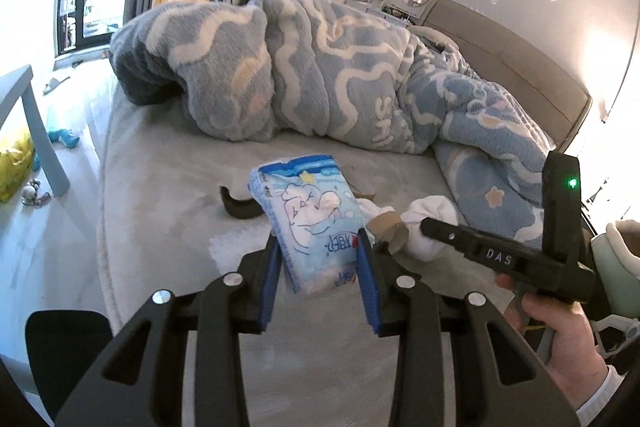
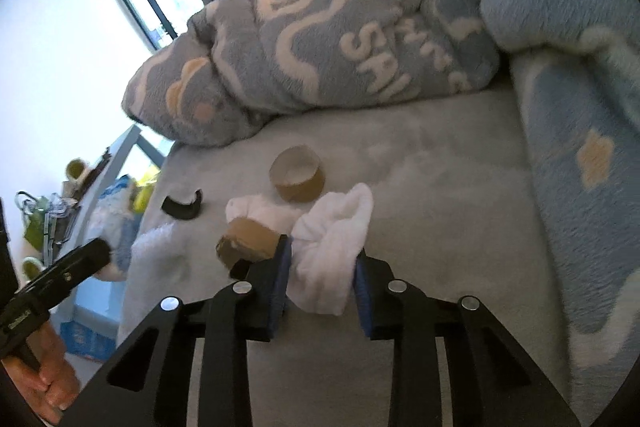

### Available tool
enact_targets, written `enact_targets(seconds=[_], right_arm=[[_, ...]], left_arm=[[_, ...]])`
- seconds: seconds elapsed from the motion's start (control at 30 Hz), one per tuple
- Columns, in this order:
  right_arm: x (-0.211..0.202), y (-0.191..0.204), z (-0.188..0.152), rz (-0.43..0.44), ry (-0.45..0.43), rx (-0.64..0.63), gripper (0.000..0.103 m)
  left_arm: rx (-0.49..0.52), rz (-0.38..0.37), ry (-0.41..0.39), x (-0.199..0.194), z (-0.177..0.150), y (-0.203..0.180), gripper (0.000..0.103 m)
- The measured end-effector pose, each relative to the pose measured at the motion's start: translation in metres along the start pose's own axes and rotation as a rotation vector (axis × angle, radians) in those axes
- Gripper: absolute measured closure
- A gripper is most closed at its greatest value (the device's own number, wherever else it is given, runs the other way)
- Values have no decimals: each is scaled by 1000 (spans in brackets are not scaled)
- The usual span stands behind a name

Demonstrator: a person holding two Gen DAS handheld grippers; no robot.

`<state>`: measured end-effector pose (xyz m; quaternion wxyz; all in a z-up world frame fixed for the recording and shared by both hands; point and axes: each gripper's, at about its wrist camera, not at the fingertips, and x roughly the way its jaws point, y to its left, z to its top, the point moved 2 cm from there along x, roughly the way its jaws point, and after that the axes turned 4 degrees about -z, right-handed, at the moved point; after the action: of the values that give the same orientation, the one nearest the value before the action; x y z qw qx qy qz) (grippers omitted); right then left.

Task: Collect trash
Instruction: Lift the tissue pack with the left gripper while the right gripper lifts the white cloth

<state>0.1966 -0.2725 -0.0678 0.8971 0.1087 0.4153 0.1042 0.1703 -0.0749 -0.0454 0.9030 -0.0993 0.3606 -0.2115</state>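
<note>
Two tongs are in my hands. My left gripper point(image 1: 320, 259), at the lower centre of the left wrist view, is clamped on a blue-and-white tissue pack point(image 1: 310, 223); both blue pads point(image 1: 272, 279) press its sides, and the pack stands clear of the grey bed sheet point(image 1: 168, 211).

My right gripper point(image 2: 322, 277), at the lower centre of the right wrist view, has a crumpled white tissue point(image 2: 332, 251) between its narrowed pads. The left pad point(image 2: 280, 279) touches the tissue; the right pad touches its other edge. I cannot tell how firmly it is pinched. The tissue's lower part hangs between the pads, while its upper part lies on the sheet.

Just left of the tissue lies a brown cardboard tube point(image 2: 248, 241), touching the left finger tip. A cardboard ring point(image 2: 298, 173) sits above it, near centre frame. A black curved piece point(image 2: 182, 205) lies at centre left. The blue blanket point(image 2: 360, 39) fills the upper frame.
</note>
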Motion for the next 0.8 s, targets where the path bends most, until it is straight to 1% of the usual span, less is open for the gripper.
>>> enact_targets(seconds=[0.07,0.23,0.27,0.3,0.33,0.4,0.53,0.57,0.6,0.63,0.67,0.8], right_arm=[[-7,2,5,-7,-22,2,76],[-24,21,17,-27,-80,-47,77],[-26,24,18,-30,-85,-56,79],[-27,29,19,-41,-87,-71,87],[-26,33,19,-63,-83,-96,91],[-24,34,19,-96,-77,-108,91],[-22,30,15,-97,-57,-105,89],[-22,28,15,-121,-61,-100,68],[-25,26,16,-139,-80,-91,50],[-28,25,15,-142,-103,-82,23],[-30,22,16,-144,-116,-66,20],[-23,15,15,-120,-82,-28,20]], left_arm=[[6,8,-12,-7,1,3,65],[-9,28,-31,-22,2,17,65],[-12,31,-34,-24,2,19,65],[-16,34,-37,-28,3,22,65],[-19,36,-39,-31,2,25,65],[-22,42,-41,-35,1,30,65],[-24,50,-43,-43,1,36,65],[-24,52,-44,-44,0,37,65],[-26,53,-45,-46,1,38,65],[-27,54,-47,-47,1,40,65],[-29,55,-48,-48,0,40,65],[-35,59,-50,-52,0,45,65]])
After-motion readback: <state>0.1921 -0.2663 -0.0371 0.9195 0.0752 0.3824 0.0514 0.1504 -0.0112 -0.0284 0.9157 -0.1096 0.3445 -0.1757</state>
